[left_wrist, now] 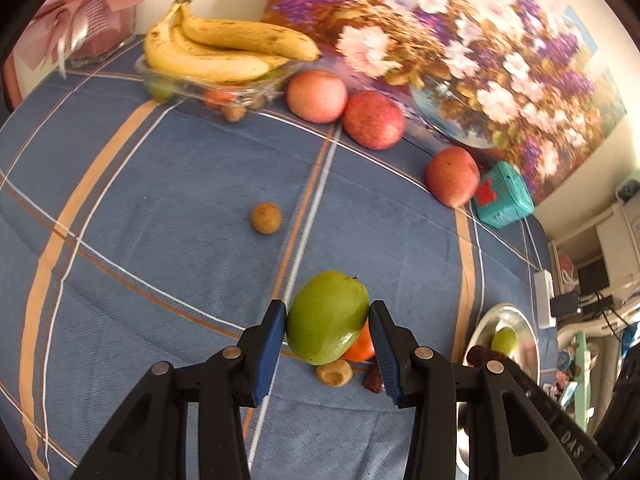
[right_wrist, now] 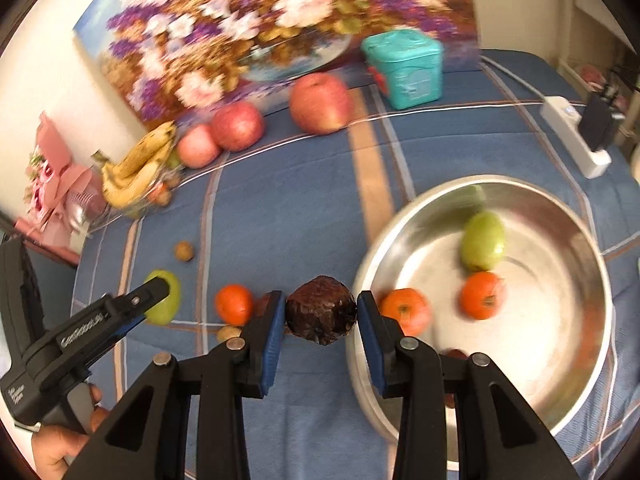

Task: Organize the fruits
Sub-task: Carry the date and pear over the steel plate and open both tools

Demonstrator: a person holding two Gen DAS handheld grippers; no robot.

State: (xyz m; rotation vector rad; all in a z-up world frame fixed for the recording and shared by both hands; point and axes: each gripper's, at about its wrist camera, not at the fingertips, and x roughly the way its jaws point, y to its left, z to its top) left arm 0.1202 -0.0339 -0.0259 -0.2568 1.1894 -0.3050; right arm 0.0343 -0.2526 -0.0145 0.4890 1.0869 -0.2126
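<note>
Left tongs [left_wrist: 328, 320] clamped on a green mango [left_wrist: 326, 316], low centre of the left wrist view, lifted above the blue checked bench [left_wrist: 160, 200]. Just under the mango: an orange tangerine [left_wrist: 362, 346], a small brown longan [left_wrist: 334, 372] and a dark red scrap of fruit [left_wrist: 374, 380]. Farther up, a lone longan [left_wrist: 265, 218] mid-frame; along the upper edge, three red apples [left_wrist: 374, 120] against a flower painting [left_wrist: 460, 40], bananas [left_wrist: 224, 46] on a clear tray [left_wrist: 188, 84] at upper left, a teal box [left_wrist: 504, 196] at right.

Right tongs [right_wrist: 321, 310] clenched on a dark, wrinkled purple-brown fruit, kind unclear [right_wrist: 320, 310], low centre of the right wrist view, just left of a steel basin's [right_wrist: 560, 360] rim. Inside the basin: a green fruit [right_wrist: 482, 242] and two tangerines [right_wrist: 480, 294]. At lower left, the other tongs with the mango, gripped by a hand [right_wrist: 60, 440]; between the two tongs, one tangerine on the cloth. White power strip [right_wrist: 576, 136] at upper right.
</note>
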